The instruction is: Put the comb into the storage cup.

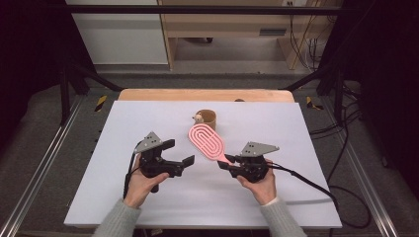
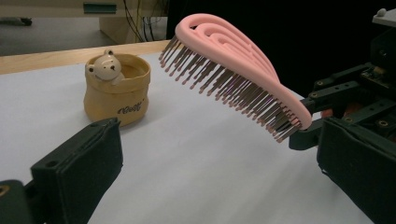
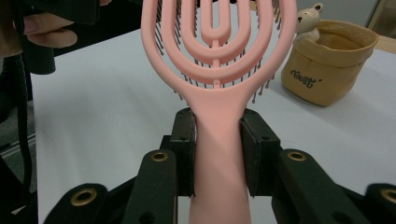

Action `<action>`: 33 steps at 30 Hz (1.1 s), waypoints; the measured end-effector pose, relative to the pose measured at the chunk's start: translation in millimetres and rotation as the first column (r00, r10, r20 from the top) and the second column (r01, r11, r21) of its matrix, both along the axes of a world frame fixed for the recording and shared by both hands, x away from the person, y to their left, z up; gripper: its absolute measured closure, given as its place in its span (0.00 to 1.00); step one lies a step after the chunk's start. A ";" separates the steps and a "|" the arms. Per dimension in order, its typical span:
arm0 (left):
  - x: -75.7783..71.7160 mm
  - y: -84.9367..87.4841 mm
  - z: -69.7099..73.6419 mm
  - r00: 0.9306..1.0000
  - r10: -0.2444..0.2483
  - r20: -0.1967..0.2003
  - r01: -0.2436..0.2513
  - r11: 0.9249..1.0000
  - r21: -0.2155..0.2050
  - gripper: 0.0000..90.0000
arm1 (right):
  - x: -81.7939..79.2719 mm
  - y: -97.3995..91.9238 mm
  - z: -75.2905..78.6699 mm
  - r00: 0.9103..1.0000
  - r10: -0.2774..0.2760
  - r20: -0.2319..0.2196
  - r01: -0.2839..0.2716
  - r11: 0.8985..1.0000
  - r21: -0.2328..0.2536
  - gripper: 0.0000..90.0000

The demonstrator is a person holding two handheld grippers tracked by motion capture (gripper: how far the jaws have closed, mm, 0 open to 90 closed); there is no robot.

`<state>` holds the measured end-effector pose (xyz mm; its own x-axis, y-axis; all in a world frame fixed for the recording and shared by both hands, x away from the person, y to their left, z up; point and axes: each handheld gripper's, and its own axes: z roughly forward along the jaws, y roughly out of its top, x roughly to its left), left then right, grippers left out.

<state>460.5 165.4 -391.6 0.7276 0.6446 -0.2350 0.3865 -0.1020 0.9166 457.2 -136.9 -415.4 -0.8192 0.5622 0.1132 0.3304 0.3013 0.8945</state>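
The pink hairbrush point(image 1: 207, 141) is up in the air over the middle of the white table point(image 1: 148, 207), bristles facing down. The right gripper point(image 1: 228, 163) squeezes its handle tight between both jaws. The left gripper point(image 1: 182, 153) is close by, with its jaws wide apart and nothing in them. Behind the brush sits a little tan pot point(image 1: 206, 118) with a bear on it. Past the table are a grey floor point(image 1: 44, 123) and a wooden shelf point(image 1: 227, 24).
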 end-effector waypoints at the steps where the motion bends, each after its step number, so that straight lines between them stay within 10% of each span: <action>1: 0.2 -1.5 0.3 1.000 -0.002 -0.001 0.002 1.000 -0.003 0.00 | 0.0 -0.1 0.1 1.000 0.000 0.002 0.000 1.000 0.001 0.77; 33: 9.9 -34.7 -4.7 0.997 -0.001 -0.074 -0.005 0.997 -0.078 0.05 | -1.2 0.0 0.3 1.000 -0.004 0.017 0.004 1.000 0.006 0.77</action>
